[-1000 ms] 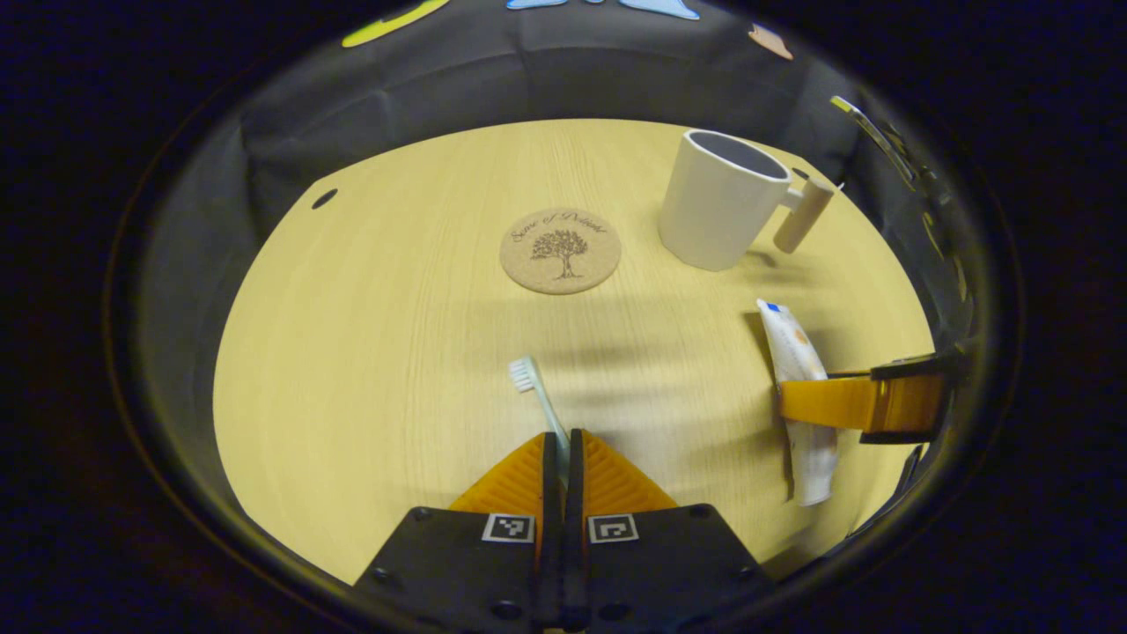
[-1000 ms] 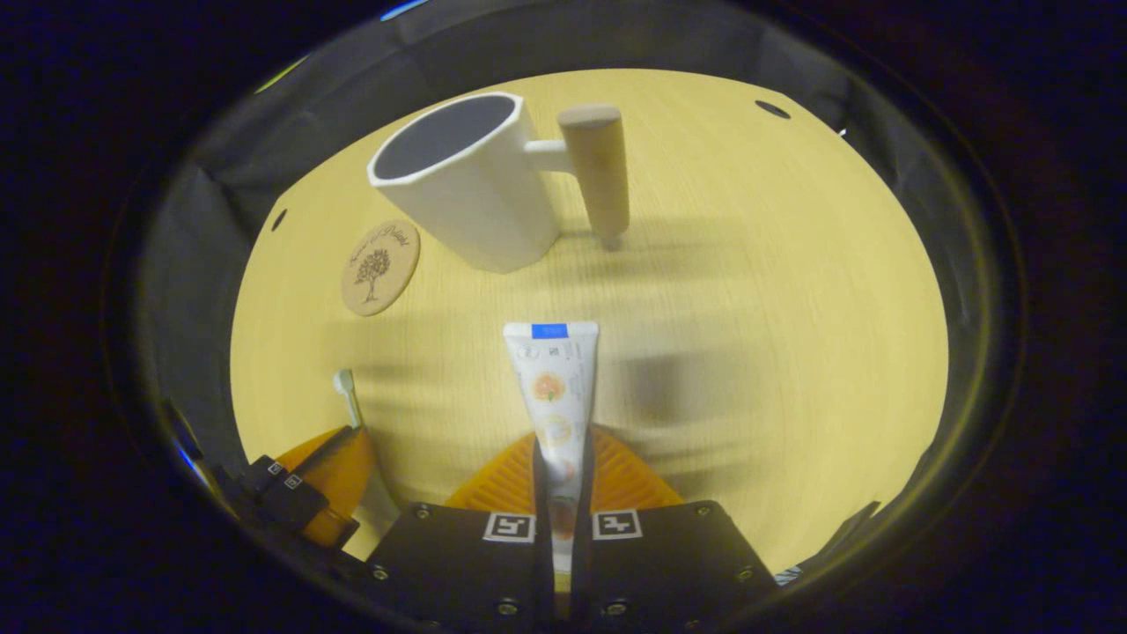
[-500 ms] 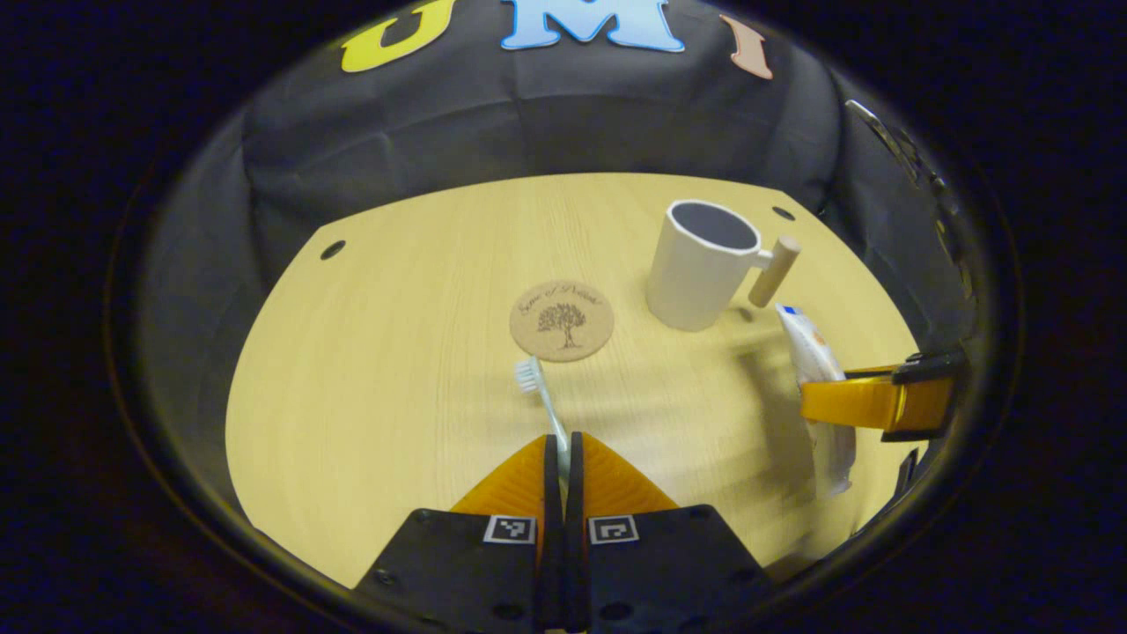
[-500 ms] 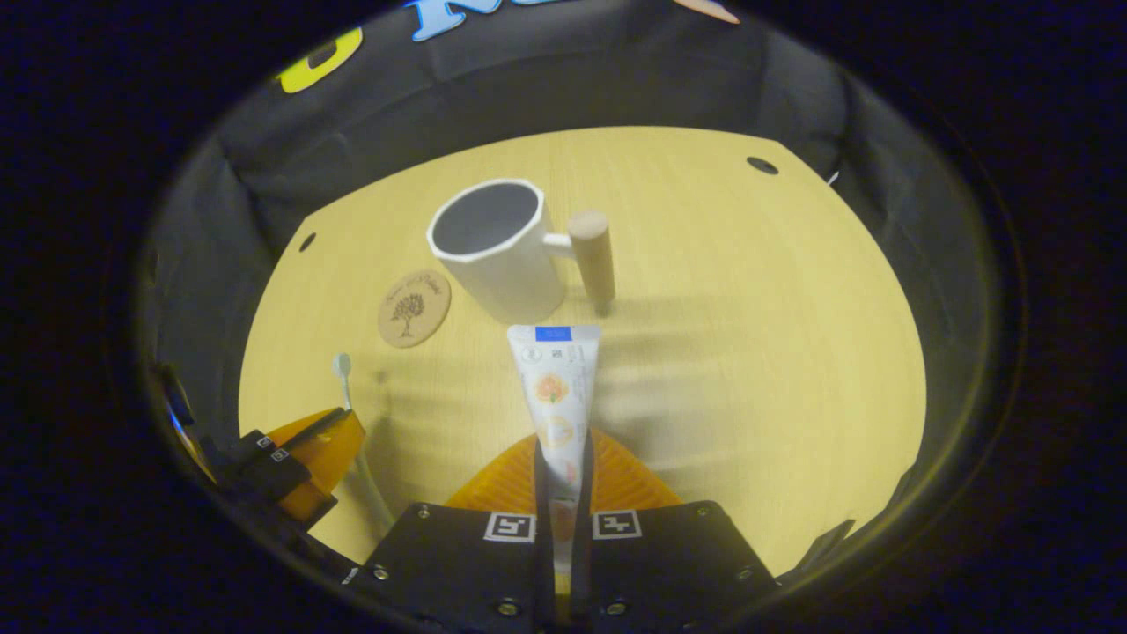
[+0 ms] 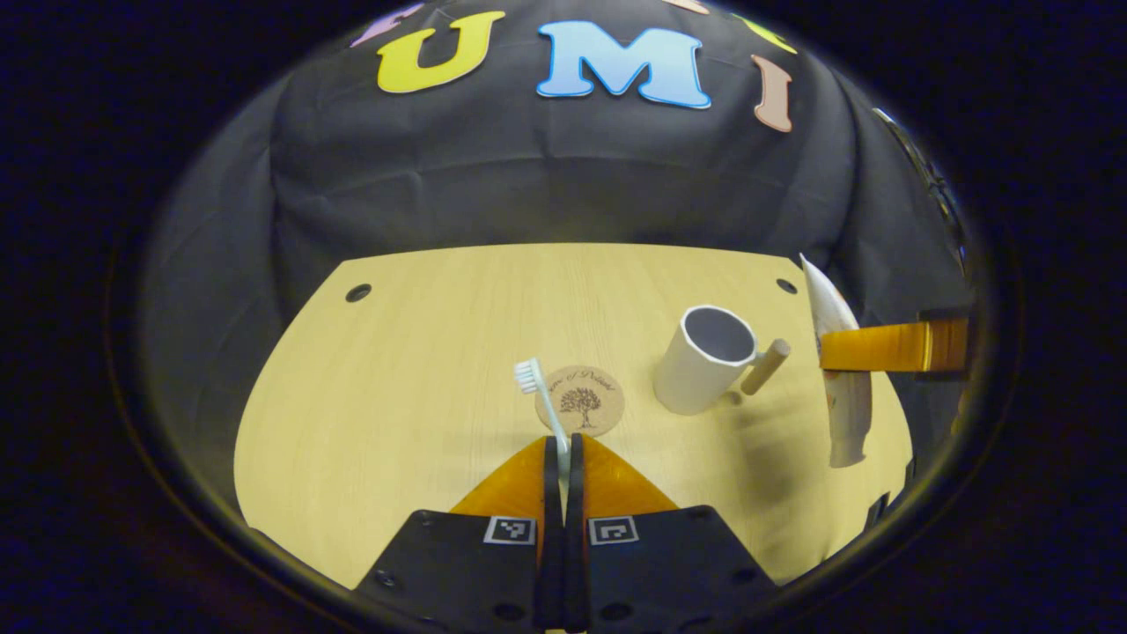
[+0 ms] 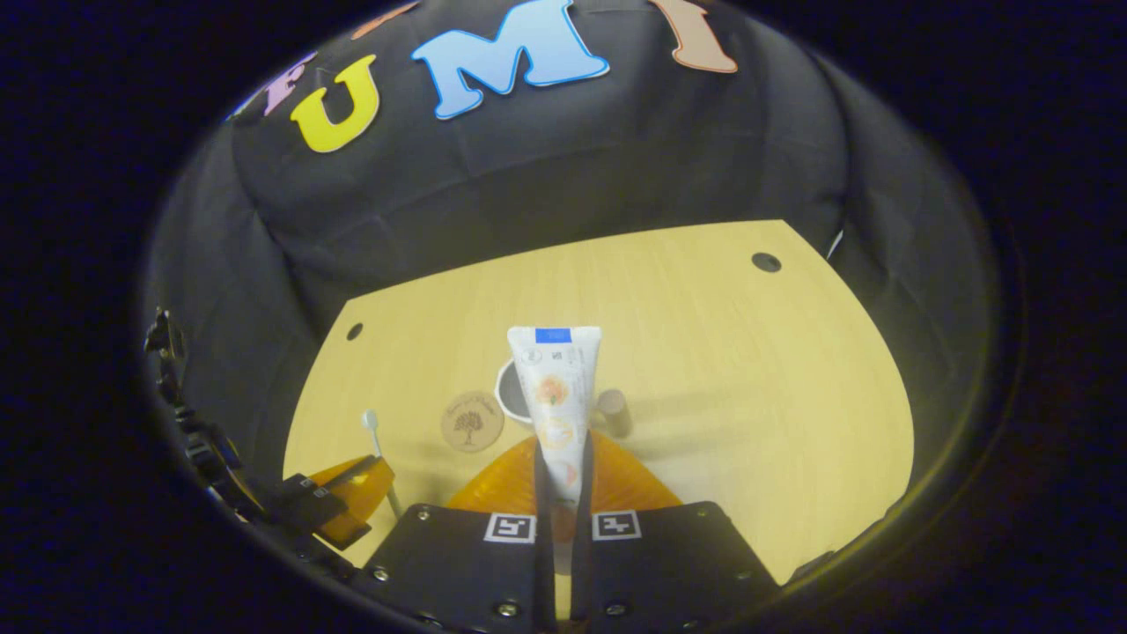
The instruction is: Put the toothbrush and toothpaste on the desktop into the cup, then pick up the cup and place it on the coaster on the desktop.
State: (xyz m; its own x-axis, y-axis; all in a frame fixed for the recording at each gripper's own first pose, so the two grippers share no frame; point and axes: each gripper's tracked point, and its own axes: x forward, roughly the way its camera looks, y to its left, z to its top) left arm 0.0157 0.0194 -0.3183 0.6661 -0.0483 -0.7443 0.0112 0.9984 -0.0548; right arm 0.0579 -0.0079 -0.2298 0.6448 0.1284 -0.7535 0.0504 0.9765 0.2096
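In the left gripper view the left gripper (image 5: pixel 563 453) has its jaws pressed together on the handle of the toothbrush (image 5: pixel 539 396). The brush sticks out forward from between the fingers, bristle head at the far end, raised above the table (image 5: pixel 396 370). Past the head, on the table, lies the round cork coaster (image 5: pixel 580 401), flat and bare. Just right of the coaster stands the white cup (image 5: pixel 704 359), upright, mouth open, with its wooden peg handle pointing right. The cup and coaster are near each other but do not touch.

At the right edge of that view the right gripper (image 5: pixel 832 348) reaches in from the right, clamped across the toothpaste (image 5: pixel 843 387), which hangs in the air above the table's right side, right of the cup.

In the right gripper view the right gripper (image 6: pixel 558 458) has its jaws closed on the lower part of the tube (image 6: pixel 553 396), whose flat crimped end points up and away. The tube hides most of the cup (image 6: pixel 507 396) behind it; only a bit of rim and the handle end show either side. The coaster (image 6: pixel 472 422) lies just left of the cup. Farther left and nearer, the left gripper (image 6: pixel 370 480) holds the brush (image 6: pixel 373 427), head up.
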